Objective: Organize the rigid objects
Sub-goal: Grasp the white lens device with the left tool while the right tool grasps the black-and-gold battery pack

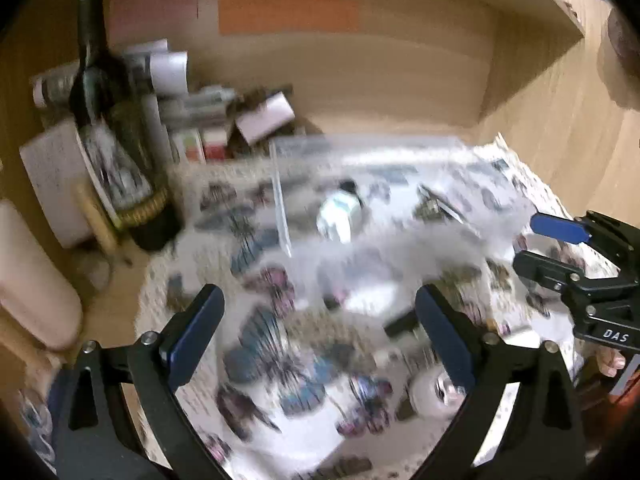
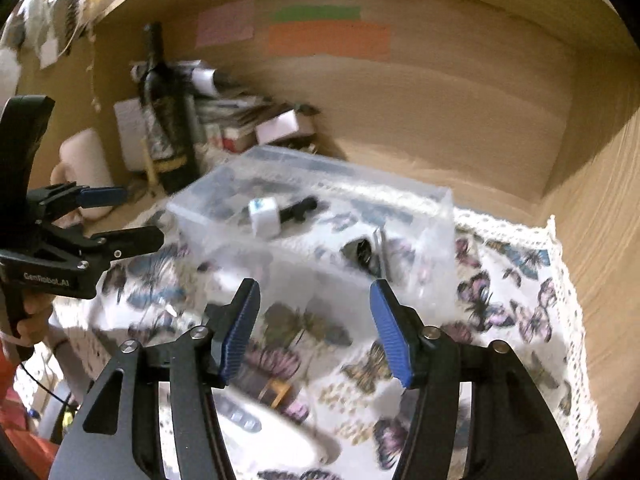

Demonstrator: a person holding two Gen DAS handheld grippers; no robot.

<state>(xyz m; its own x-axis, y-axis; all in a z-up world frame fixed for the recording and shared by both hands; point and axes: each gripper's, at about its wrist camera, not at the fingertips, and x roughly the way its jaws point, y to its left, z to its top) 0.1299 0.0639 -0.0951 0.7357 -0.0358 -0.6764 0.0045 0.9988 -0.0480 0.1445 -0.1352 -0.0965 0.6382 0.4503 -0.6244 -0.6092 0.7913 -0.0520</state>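
A clear plastic box (image 2: pixel 420 216) stands on the butterfly-print cloth (image 2: pixel 508 304); it also shows in the left wrist view (image 1: pixel 400 152). Inside it lie a white-and-black item (image 2: pixel 264 216) and a small dark metal item (image 2: pixel 362 254). My right gripper (image 2: pixel 316 324) is open and empty, just in front of the box. My left gripper (image 1: pixel 320 316) is open and empty above the cloth, left of the box. A white round object (image 1: pixel 434 394) lies on the cloth by its right finger. Loose small items (image 2: pixel 276 394) lie near my right fingers. Both views are blurred.
A dark wine bottle (image 1: pixel 108 128) stands at the back left with stacked papers and small boxes (image 1: pixel 224 120) behind it. A pink mug (image 2: pixel 86 168) sits left. Wooden shelf walls (image 2: pixel 600 240) close in the back and right. Coloured notes (image 2: pixel 328 38) hang on the back wall.
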